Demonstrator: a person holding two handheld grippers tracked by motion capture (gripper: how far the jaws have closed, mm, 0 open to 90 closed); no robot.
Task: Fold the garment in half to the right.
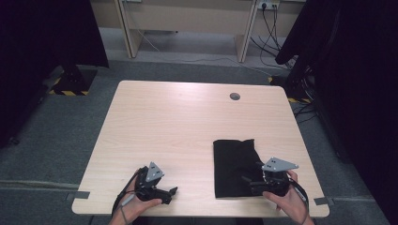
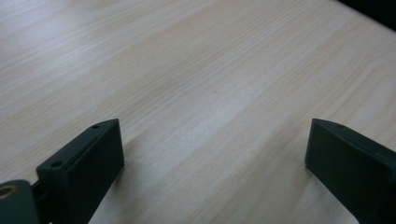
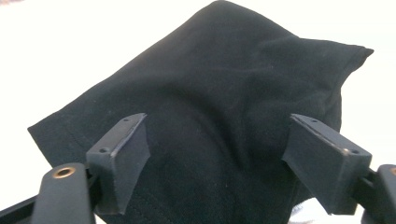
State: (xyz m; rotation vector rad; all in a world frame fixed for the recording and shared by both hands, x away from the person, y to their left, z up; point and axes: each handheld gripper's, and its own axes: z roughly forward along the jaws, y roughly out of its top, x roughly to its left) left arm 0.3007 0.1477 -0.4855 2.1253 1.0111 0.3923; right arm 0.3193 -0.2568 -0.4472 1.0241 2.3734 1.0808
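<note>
A folded black cloth [image 1: 233, 166] lies on the light wooden table [image 1: 178, 126], toward the front right. My right gripper [image 1: 251, 183] hovers over the cloth's near right part, held by a hand at the table's front edge. In the right gripper view the cloth [image 3: 224, 93] spreads under the right gripper [image 3: 217, 163], whose jaws stand wide apart with nothing pinched between them. My left gripper [image 1: 170, 193] is low at the front left, well apart from the cloth. The left gripper view shows the left gripper [image 2: 215, 168] open over bare wood.
A round cable hole [image 1: 234, 96] sits near the table's far right edge. Grey carpet surrounds the table. Black curtains [image 1: 356, 70] hang at both sides, and cables [image 1: 274, 42] trail on the floor beyond the far edge by a desk frame.
</note>
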